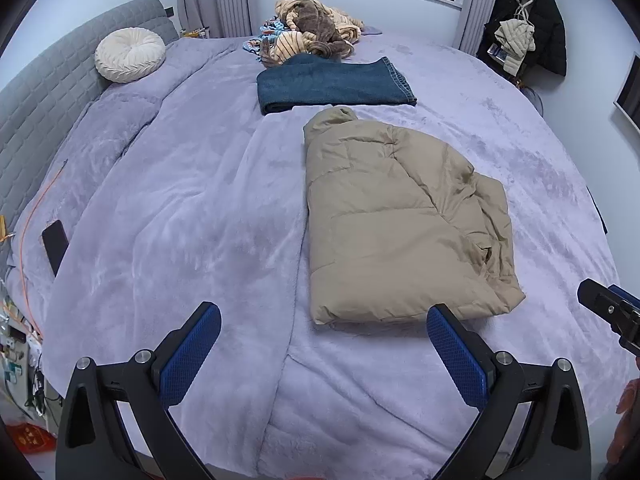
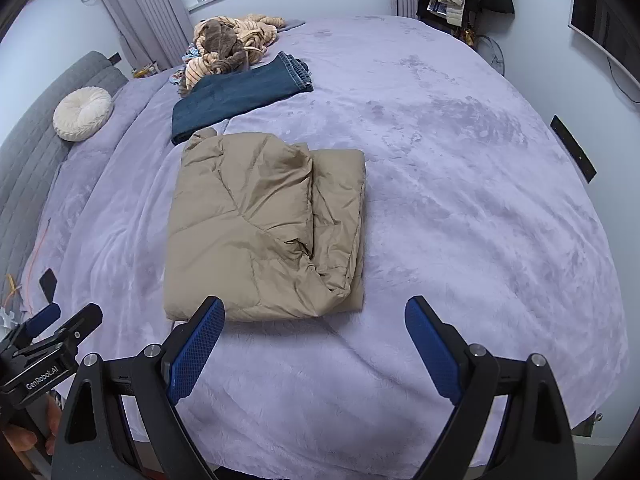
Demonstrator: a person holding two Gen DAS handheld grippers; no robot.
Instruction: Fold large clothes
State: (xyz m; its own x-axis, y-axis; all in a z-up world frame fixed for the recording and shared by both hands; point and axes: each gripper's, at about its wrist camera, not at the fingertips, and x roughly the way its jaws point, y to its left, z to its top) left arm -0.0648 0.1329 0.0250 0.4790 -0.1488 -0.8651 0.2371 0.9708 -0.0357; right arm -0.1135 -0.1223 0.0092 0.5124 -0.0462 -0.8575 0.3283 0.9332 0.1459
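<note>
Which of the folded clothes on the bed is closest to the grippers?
The tan puffer jacket, folded just beyond the grippers. The folded blue jeans lie farther back, beside the striped pile.

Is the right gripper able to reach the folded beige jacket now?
Probably yes. The right gripper is open and empty, and the beige jacket lies just ahead of it on the purple blanket, with nothing between them.

The folded jacket (image 2: 264,228) lies mid-bed (image 2: 460,200), toward the near edge. Behind it lie folded jeans (image 2: 240,92), then a heap of clothes (image 2: 232,40) at the far edge. A cushion (image 2: 82,114) rests against the headboard (image 2: 32,152), left.
</note>
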